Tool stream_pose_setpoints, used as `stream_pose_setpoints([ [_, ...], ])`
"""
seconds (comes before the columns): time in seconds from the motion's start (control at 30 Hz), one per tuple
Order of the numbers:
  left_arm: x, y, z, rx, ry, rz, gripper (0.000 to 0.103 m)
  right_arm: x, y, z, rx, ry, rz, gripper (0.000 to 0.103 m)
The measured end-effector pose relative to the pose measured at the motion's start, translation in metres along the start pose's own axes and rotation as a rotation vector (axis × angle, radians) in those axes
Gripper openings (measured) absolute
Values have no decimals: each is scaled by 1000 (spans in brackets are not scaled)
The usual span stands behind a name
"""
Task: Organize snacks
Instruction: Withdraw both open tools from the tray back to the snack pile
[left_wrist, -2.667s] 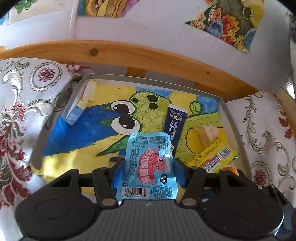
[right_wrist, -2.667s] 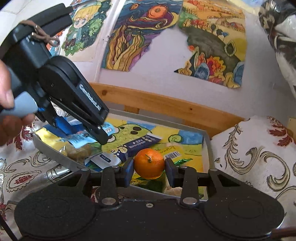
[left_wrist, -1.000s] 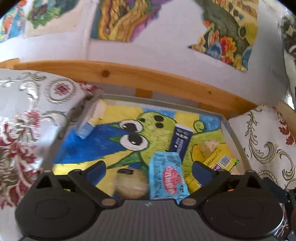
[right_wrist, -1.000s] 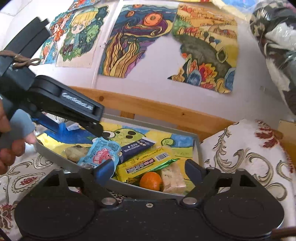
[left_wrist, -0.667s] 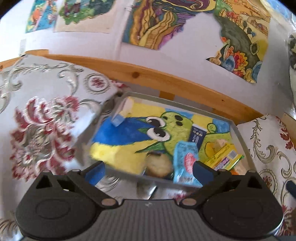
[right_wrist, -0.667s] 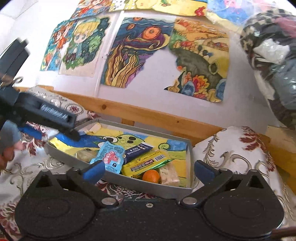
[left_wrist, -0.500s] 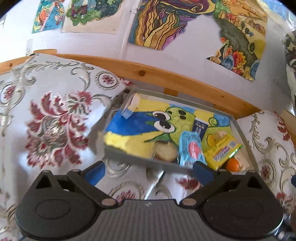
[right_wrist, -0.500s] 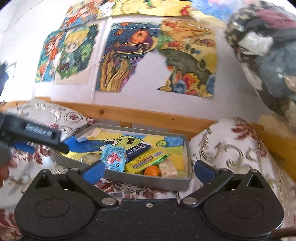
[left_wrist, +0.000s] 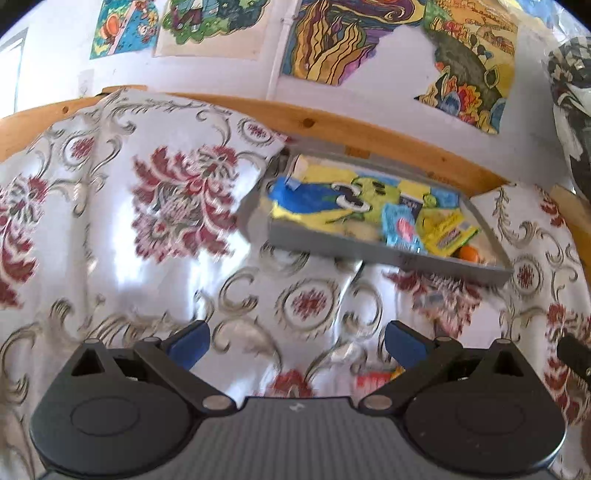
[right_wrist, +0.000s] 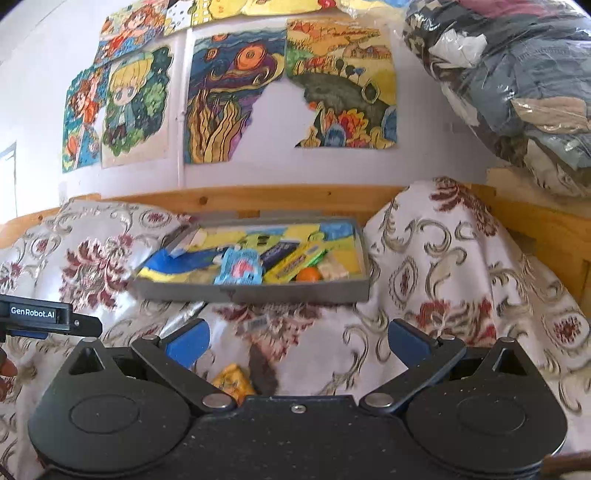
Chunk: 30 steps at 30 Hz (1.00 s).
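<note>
Snacks w/ orange in grey tray; both grippers' jaws wide apart.

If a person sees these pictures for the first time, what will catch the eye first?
Probably the grey tray on the flowered cloth, holding bright snacks: a light blue packet, a yellow packet and an orange. Above it, colourful drawings cover the white wall. Both grippers, left and right, are open and empty.
</note>
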<state>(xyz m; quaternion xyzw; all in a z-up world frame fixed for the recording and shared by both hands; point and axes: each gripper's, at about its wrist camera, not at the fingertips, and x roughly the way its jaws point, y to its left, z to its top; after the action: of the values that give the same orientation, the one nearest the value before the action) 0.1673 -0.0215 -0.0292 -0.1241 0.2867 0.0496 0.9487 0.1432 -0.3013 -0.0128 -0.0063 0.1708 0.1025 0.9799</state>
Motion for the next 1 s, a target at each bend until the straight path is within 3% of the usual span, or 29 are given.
stream_pose_setpoints([
  [0.67,-40,15,-54,137,92,-50,102,-20,53,-32,-204,265,95,102],
  [1.0,-37,17,-63,155,136,-42,102,-11,57,-37,-230,329,99,102],
])
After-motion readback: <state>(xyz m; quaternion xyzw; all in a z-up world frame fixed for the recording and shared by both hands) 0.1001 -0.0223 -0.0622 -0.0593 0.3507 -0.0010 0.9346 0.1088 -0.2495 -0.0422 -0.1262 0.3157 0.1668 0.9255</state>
